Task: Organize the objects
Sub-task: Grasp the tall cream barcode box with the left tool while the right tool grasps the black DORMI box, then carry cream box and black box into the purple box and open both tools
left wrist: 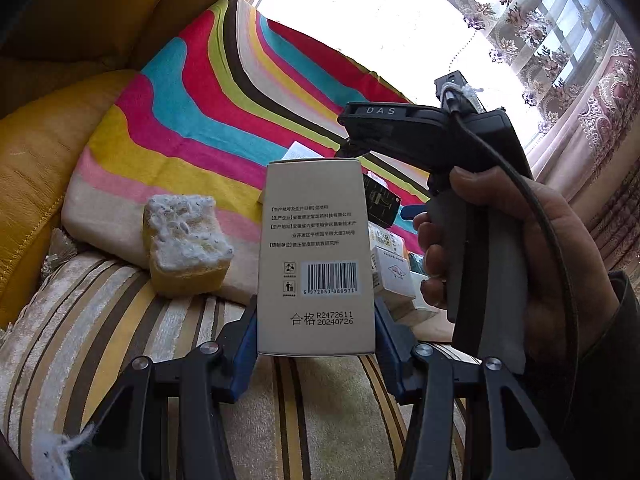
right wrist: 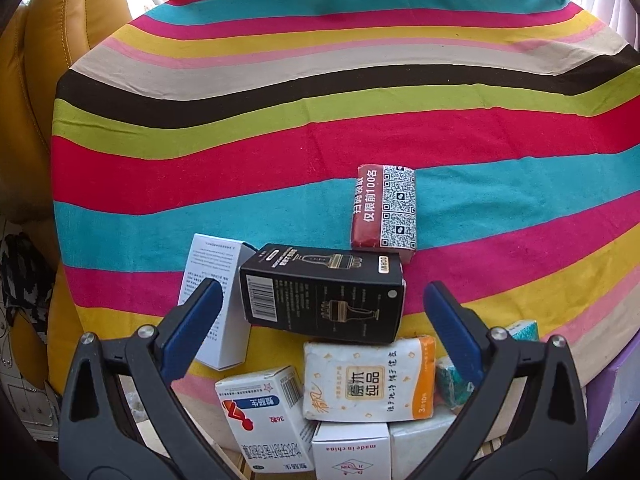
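Beige box (left wrist: 316,256) clamped in left tongs (left wrist: 316,320); right tongs (right wrist: 322,320) gape, empty.

Yellow leather sofa (left wrist: 36,184) beneath my claw; striped cushion (left wrist: 180,92) on it. Behind sofa: bright window (left wrist: 360,12), floral lace curtains (left wrist: 560,60).

- The place was a home, most likely a living room.
- A yellow leather sofa (left wrist: 60,168) with padded, stitched cushions filled the left side.
- A striped velvety cushion (left wrist: 132,344) with a tassel lay on it, beside a bright striped cloth (right wrist: 320,120).
- Ornate floral lace curtains (left wrist: 560,60) hung before a sunlit window (left wrist: 360,20).
- Small household packets lay in a heap on the cloth: a tissue pack (right wrist: 368,380) and a medicine box (right wrist: 264,416).
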Available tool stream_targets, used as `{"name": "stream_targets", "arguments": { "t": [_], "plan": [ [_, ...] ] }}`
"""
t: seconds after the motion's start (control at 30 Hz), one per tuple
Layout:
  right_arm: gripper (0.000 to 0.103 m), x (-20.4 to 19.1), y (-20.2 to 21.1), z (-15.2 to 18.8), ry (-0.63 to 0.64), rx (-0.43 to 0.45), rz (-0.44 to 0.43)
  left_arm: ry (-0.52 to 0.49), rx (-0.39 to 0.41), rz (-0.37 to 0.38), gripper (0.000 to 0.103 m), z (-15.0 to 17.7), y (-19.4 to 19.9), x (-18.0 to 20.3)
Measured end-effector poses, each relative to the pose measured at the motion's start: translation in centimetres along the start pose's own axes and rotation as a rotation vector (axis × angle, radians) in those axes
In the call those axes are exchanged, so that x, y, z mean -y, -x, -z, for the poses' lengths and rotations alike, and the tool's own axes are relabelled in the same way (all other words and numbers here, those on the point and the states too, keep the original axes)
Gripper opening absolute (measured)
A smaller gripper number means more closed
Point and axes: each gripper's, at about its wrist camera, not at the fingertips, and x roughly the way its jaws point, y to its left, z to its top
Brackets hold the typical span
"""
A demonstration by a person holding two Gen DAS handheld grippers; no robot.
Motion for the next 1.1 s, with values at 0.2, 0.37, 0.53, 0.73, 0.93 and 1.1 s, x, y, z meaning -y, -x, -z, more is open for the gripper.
{"name": "stream_targets", "arguments": {
  "t": [0.2,0.37,0.53,0.73,0.93,1.1],
  "plan": [
    [0.101,-0.4,-1.0,-0.1,0.027,0.017,0.049,0.000,-0.002,0.000,0.052,0.0,0.0,-0.4],
    [0.089,-0.3,-1.7,0.4,0.050,0.027,0.067,0.000,-0.001,-0.002,0.052,-0.1,-0.2,-0.2],
    [0.089,0.3,0.1,1.4,0.067,0.120,0.038,-0.011,0.002,-0.011,0.052,-0.2,-0.5,0.0],
    [0.089,1.8,3.7,3.8,0.077,0.270,0.051,-0.032,0.011,-0.027,0.052,0.4,-0.2,1.1],
    [0.089,4.2,6.8,6.7,0.090,0.370,0.074,-0.078,0.047,-0.028,0.052,1.0,0.8,2.1],
    [0.089,6.8,8.5,9.3,0.062,0.391,0.078,-0.121,0.064,0.002,0.052,1.6,1.4,3.6]
  ]
}}
